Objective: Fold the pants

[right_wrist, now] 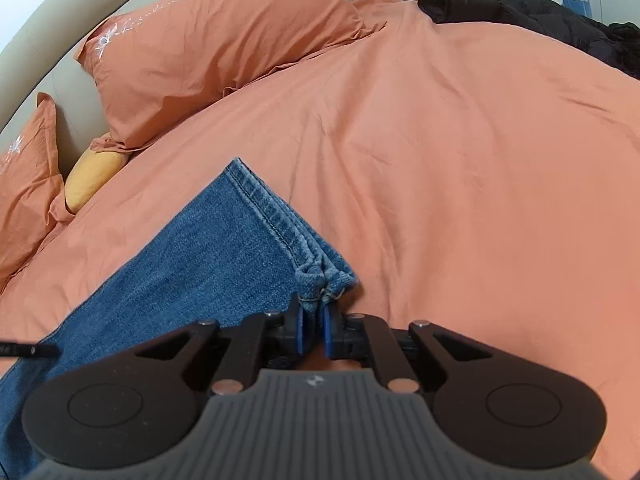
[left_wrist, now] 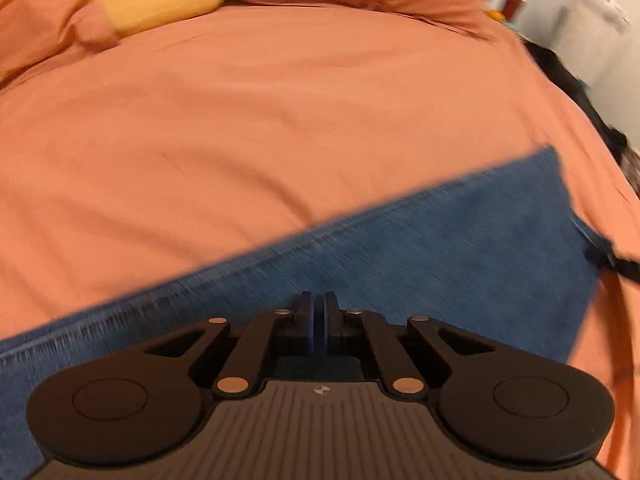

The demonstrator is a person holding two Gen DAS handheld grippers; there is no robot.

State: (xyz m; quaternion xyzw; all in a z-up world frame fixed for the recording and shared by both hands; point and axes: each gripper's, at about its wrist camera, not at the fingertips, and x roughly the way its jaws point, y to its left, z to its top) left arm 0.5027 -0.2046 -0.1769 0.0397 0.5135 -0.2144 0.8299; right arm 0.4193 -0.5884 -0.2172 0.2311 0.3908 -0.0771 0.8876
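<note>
Pants: blue denim pants lie flat on the bed's orange duvet, legs apparently stacked one on the other, so the lengthwise fold looks done and the crosswise folds look still to come
Hem end: the stitched leg hems point toward the pillows; the near corner is bunched where it is pinched
Right hand-held gripper: the right hand-held gripper has its blue pads nearly together on that bunched hem corner; it appears to grip the cloth, probably so the leg end can be lifted and carried over
Left hand-held gripper: the left hand-held gripper has its pads drawn close together over the denim; some blue shows between them, but the view is blurred, so I cannot tell whether cloth is caught
Side seam: the long seam edge runs diagonally across the left wrist view; it looks straight, a fair guide for the fold line
Open room: broad bare duvet lies beyond the hems and to the right; ample for swinging the legs over
Limits: an orange pillow and a yellow cushion sit well apart toward the headboard; a black jacket lies along the bed's far right edge, also well apart
</note>
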